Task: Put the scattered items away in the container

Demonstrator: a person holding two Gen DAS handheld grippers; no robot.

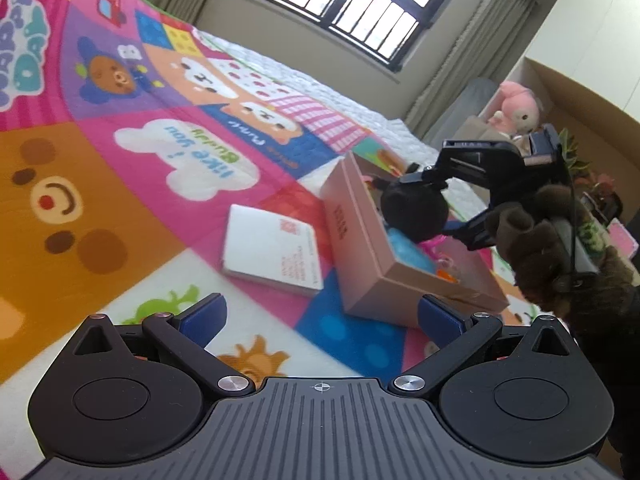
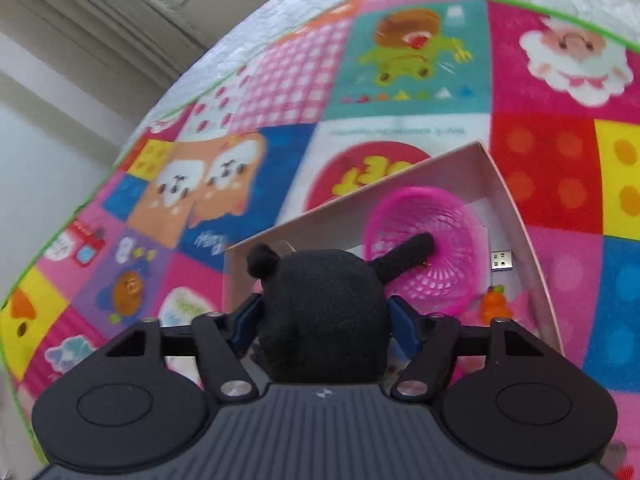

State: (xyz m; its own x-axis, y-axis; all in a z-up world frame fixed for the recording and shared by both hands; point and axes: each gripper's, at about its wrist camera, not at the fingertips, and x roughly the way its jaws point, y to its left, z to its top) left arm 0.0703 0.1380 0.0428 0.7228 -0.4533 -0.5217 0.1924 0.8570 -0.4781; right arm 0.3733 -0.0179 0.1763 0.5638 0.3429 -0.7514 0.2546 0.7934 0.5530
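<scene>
A pink cardboard box lies open on the colourful play mat. In the right wrist view the box holds a pink mesh basket, a USB stick and a small orange toy. My right gripper grips a black plush toy between its blue pads, right over the box. From the left wrist view, that right gripper, held by a brown-gloved hand, has the plush above the box's inside. My left gripper stands open and empty, just short of the box's near corner.
A flat white box lies on the mat just left of the pink box. A white quilt borders the mat's far edge. A pink plush rabbit sits at the back right, below the window.
</scene>
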